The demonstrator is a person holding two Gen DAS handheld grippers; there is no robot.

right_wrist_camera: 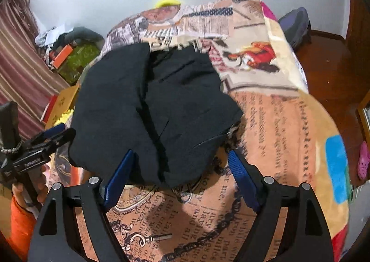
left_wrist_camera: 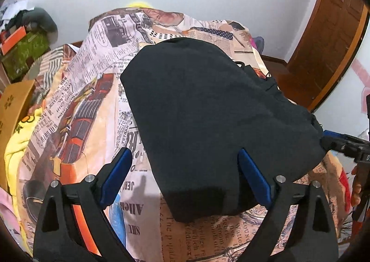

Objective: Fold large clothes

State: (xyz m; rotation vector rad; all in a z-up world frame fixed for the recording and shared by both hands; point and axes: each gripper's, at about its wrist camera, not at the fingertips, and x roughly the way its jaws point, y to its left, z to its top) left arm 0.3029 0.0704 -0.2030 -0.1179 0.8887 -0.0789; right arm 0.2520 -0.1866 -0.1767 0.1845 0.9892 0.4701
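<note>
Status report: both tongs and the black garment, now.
Left tongs open, nothing gripped. Right tongs open, nothing gripped. Black garment lying folded on printed bedspread. Nothing in the way.

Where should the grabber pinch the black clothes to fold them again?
Probably the near edge of the black garment, where it lies thickest and hangs closest to the open right gripper. Come in low from the front, along the printed bedspread, one finger sliding beneath the edge.

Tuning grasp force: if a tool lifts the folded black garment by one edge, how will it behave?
The black garment will probably droop and unfold: its loose layers overlap unevenly. It likely drags rather than slides, since it sits on the soft printed bedspread. Both tools are open.
</note>
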